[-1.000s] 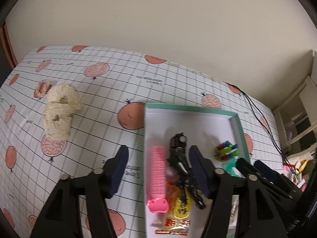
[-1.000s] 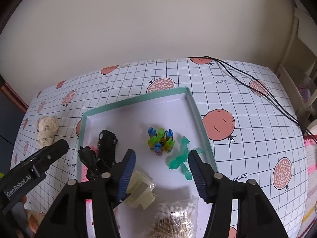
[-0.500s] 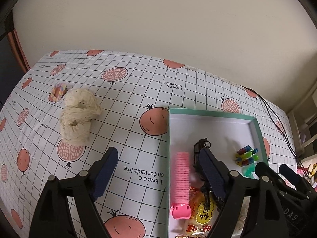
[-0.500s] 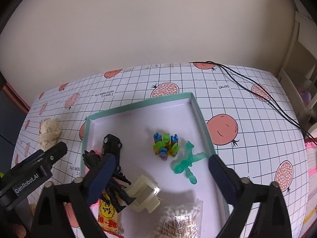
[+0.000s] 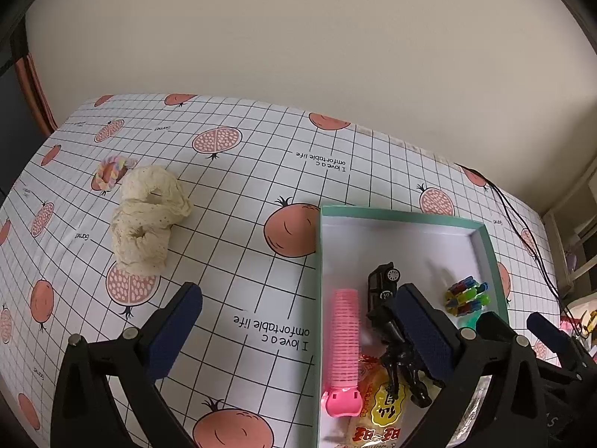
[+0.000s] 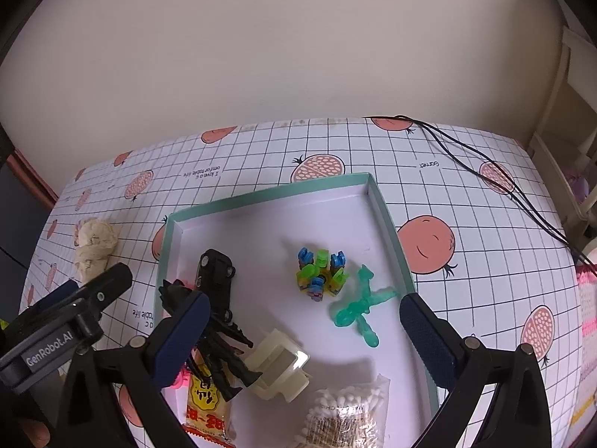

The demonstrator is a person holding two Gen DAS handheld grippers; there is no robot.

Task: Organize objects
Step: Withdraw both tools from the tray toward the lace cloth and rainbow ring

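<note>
Right wrist view, both claws wide open and empty, teal box (image 6: 388, 224) holding toy car (image 6: 216, 272), cotton swabs (image 6: 347, 414)

Crinkled cream cloth (image 5: 147, 220); glossy translucent green plastic figure (image 6: 360, 304).

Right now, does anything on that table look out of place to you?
Yes: a crumpled cream lace cloth and a small pastel braided ring lie loose on the tablecloth, well apart from the teal-rimmed white box that holds the other things.

The tabletop (image 5: 238, 194) wears white cloth gridded black with pink pomegranates. The box (image 6: 388, 220) is mint-rimmed, white inside. A pink comb (image 5: 345, 339), black car (image 6: 216, 272), cream cloth (image 5: 149, 216).
</note>
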